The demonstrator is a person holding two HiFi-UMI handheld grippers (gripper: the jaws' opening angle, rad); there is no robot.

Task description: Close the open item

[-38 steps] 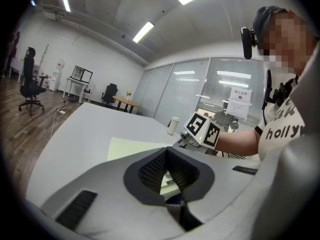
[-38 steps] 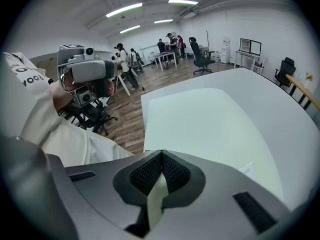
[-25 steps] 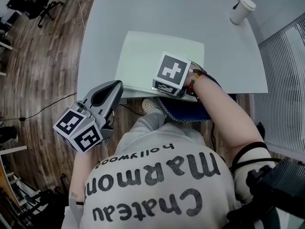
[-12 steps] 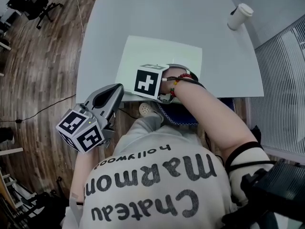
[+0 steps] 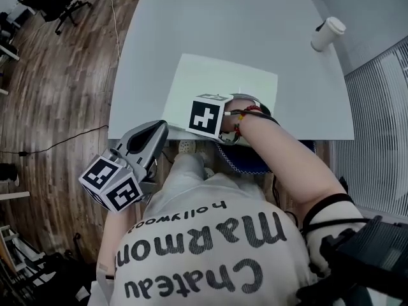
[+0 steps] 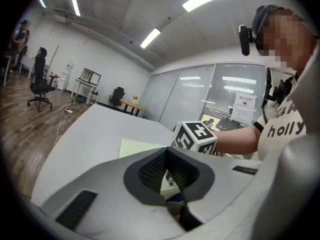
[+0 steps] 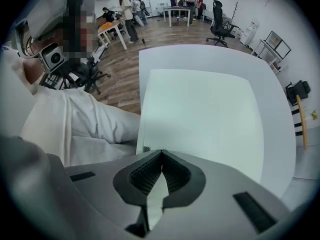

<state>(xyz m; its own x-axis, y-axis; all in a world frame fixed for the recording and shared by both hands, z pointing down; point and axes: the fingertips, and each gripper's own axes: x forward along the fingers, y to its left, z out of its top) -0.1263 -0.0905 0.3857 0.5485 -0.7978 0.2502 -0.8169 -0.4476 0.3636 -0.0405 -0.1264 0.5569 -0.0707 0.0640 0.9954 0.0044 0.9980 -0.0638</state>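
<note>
i cannot tell for sure which item is the open one; the likeliest is a dark blue thing (image 5: 247, 158) with a pale stitched edge, showing just below the near edge of the table (image 5: 191, 24), partly hidden under the person's right wrist. the right gripper (image 7: 161, 152) sits above it at that near edge, over the near border of a pale green mat (image 5: 223, 81). its jaws are pressed together at the tips, with nothing between them. the left gripper (image 5: 157, 129) hangs off the table's near left corner, above the wood floor (image 5: 57, 88). its jaws are also together and empty. a lidded paper cup (image 5: 326, 33) stands at the far right of the table, well apart.
</note>
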